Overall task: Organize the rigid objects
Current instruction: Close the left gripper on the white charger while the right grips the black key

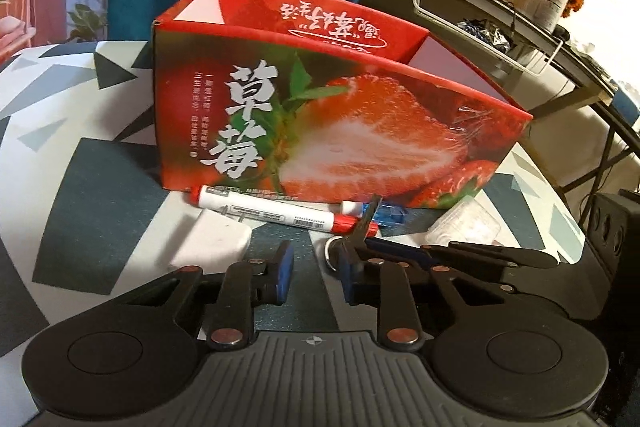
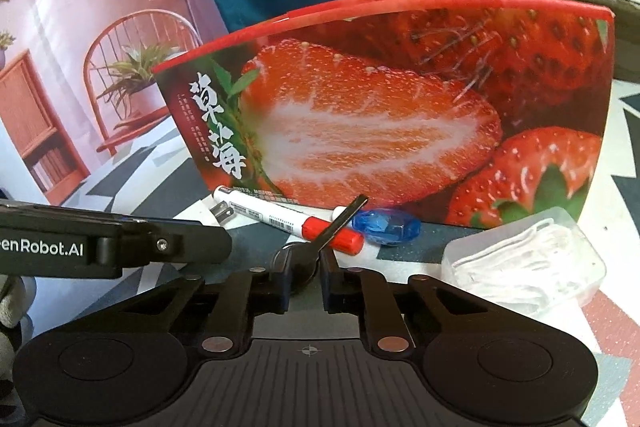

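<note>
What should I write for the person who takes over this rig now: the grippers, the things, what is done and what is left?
Left gripper: jaws drawn in, nothing between them.
Right gripper: shut on the black key, blade pointing up.
Lying in front of the strawberry box: white charger, red-capped marker, blue tape dispenser, clear case.
Done: nothing shows inside the box, but its floor is hidden.
Left: probably the key goes into the box first, then the other items.
</note>
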